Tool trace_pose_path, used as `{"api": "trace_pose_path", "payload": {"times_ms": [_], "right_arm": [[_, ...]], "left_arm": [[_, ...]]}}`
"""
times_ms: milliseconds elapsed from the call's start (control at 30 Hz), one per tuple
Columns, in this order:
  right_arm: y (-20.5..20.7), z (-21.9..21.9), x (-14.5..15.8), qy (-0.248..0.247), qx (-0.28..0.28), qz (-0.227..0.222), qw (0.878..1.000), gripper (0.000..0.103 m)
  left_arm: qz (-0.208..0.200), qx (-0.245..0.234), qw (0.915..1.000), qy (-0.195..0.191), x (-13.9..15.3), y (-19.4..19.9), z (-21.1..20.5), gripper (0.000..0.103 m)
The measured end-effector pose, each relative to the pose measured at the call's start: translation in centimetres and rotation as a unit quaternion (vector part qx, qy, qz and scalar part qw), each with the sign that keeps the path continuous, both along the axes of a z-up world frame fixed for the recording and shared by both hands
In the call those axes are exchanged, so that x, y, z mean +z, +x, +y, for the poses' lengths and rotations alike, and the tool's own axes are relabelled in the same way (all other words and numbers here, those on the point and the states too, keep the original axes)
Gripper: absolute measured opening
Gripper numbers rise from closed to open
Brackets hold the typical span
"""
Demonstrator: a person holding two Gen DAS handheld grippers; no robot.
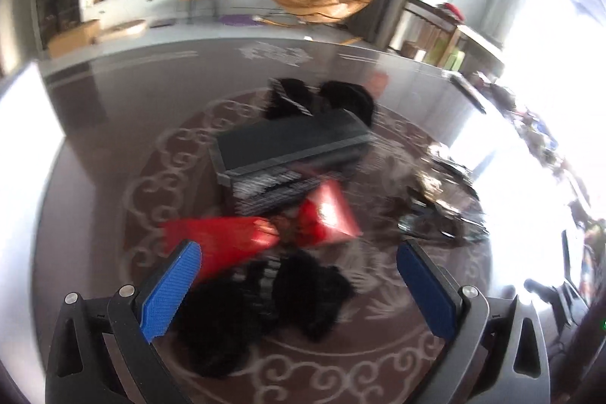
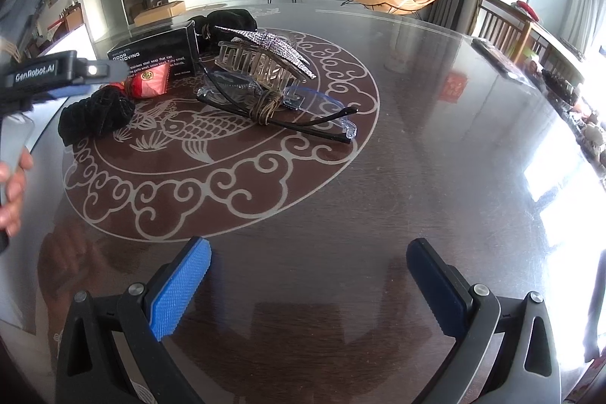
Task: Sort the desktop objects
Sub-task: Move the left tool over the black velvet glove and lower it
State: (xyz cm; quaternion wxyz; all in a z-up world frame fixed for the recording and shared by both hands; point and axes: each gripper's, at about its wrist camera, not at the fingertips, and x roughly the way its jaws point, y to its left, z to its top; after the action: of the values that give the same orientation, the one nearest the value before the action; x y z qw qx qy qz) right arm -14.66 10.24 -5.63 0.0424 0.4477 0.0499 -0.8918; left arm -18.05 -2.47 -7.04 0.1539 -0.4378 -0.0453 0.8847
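The left gripper (image 1: 299, 284), fingers spread wide and empty, hovers over a fuzzy black velvet pouch (image 1: 265, 309) lying between them on the bench (image 2: 416, 158): the reach step. Next, lower and close. The right gripper (image 2: 308, 284) hangs wide open, empty.

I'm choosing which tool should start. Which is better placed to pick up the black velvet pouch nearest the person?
Left, probably. The left tool is open right over the black pouch. The right tool, also open, points at bare table, and the pouch lies far off to its left.
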Motion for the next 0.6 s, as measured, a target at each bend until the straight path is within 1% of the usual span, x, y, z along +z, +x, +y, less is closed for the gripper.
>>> {"api": "trace_pose_path", "payload": {"times_ms": [67, 100, 200, 233, 267, 300, 400, 600], "right_arm": [[0.0, -0.1, 0.0, -0.002, 0.002, -0.001, 1.000, 0.103], [0.0, -0.1, 0.0, -0.002, 0.005, -0.001, 1.000, 0.103], [0.1, -0.2, 0.0, -0.001, 0.008, 0.000, 1.000, 0.103], [0.1, -0.2, 0.0, -0.001, 0.008, 0.000, 1.000, 0.103], [0.1, -0.2, 0.0, -0.002, 0.008, 0.000, 1.000, 0.103], [0.1, -0.1, 0.1, -0.004, 0.008, 0.000, 1.000, 0.103], [0.1, -0.2, 0.1, -0.005, 0.008, 0.000, 1.000, 0.103], [0.1, -0.2, 0.1, -0.003, 0.008, 0.000, 1.000, 0.103]], "left_arm": [[0.005, -0.028, 0.9996, -0.007, -0.1, 1.0, 1.1, 0.103], [0.007, -0.050, 0.9987, -0.011, -0.2, 1.8, 1.7, 0.103], [0.001, -0.113, 0.9934, -0.015, -0.2, 4.3, 3.3, 0.103], [-0.001, -0.127, 0.9918, -0.015, -0.1, 5.1, 3.5, 0.103], [-0.004, -0.150, 0.9886, -0.015, 0.0, 6.2, 3.9, 0.103], [-0.004, -0.160, 0.9869, -0.020, 0.0, 6.9, 4.1, 0.103], [0.004, -0.169, 0.9848, -0.039, 0.4, 8.5, 4.1, 0.103], [0.005, -0.149, 0.9883, -0.032, 1.4, 7.8, 2.2, 0.103]]}}
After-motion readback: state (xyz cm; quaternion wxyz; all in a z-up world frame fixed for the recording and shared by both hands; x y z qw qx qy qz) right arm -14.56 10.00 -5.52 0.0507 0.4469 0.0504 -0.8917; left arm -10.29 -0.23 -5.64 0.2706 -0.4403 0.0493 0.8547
